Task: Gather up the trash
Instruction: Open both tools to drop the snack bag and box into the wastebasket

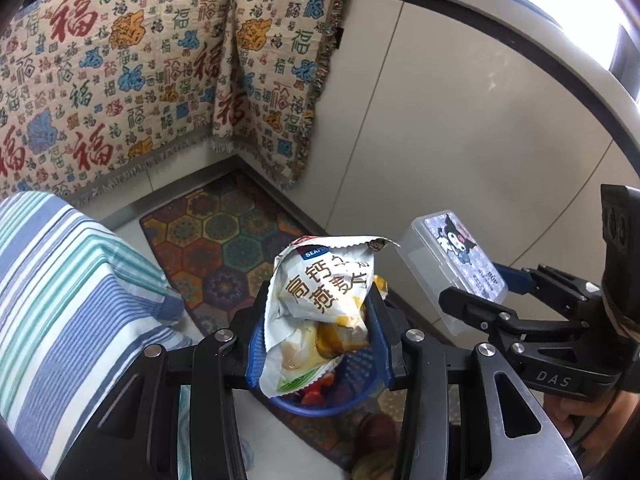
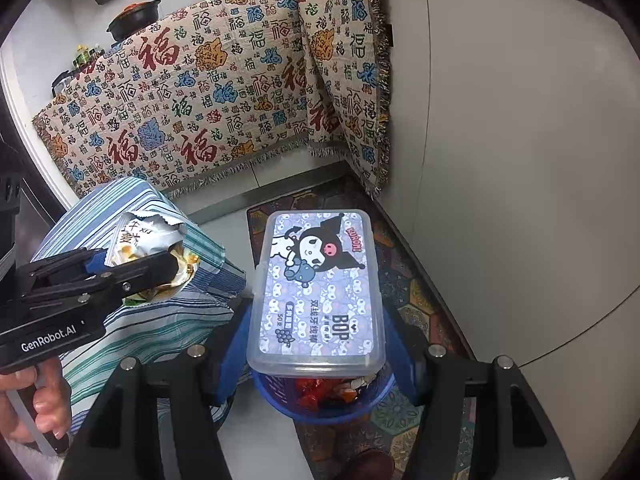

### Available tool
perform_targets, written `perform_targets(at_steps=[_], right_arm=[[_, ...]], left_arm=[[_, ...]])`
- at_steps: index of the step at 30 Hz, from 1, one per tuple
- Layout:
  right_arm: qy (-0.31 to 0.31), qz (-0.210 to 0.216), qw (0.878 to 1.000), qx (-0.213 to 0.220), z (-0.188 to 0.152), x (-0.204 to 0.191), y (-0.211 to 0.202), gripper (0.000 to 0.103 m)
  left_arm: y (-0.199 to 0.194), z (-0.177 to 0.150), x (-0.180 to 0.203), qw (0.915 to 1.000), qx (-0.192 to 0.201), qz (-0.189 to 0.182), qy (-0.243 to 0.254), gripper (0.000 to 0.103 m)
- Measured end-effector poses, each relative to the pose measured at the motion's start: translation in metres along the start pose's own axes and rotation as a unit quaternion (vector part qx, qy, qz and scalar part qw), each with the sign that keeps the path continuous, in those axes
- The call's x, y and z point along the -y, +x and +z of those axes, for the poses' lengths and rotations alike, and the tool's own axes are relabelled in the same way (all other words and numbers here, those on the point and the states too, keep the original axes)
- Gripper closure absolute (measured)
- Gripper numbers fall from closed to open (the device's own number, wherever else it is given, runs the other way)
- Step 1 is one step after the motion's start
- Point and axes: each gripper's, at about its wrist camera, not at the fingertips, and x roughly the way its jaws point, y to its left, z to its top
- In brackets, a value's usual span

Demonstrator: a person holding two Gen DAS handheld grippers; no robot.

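Observation:
My left gripper (image 1: pixel 320 312) is shut on a crumpled white snack wrapper (image 1: pixel 320 300) with brown Chinese print, held above a blue mesh trash basket (image 1: pixel 344 396). The wrapper also shows in the right wrist view (image 2: pixel 148 236). My right gripper (image 2: pixel 316 332) is shut on a clear plastic floss-pick box (image 2: pixel 316 288) with a cartoon label, held over the same blue basket (image 2: pixel 372 400). The basket holds red wrappers (image 2: pixel 310 390). The box also shows in the left wrist view (image 1: pixel 456 256), right of the wrapper.
A striped blue and white cloth (image 1: pixel 68 304) covers a surface at left. A hexagon-patterned mat (image 1: pixel 224 248) lies on the floor under the basket. A patterned blanket (image 2: pixel 192 112) drapes the counter behind; white cabinet doors (image 2: pixel 520 160) stand at right.

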Motion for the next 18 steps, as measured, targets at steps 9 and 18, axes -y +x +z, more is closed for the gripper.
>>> perform_targets(at_steps=[9, 18], right_arm=[[0.000, -0.004, 1.000, -0.003, 0.000, 0.004, 0.004, 0.041], [-0.005, -0.005, 1.000, -0.007, 0.003, 0.002, 0.005, 0.041]], left_arm=[[0.010, -0.002, -0.001, 0.9999, -0.010, -0.002, 0.000, 0.059], [0.014, -0.002, -0.005, 0.9998, -0.017, -0.004, 0.002, 0.059]])
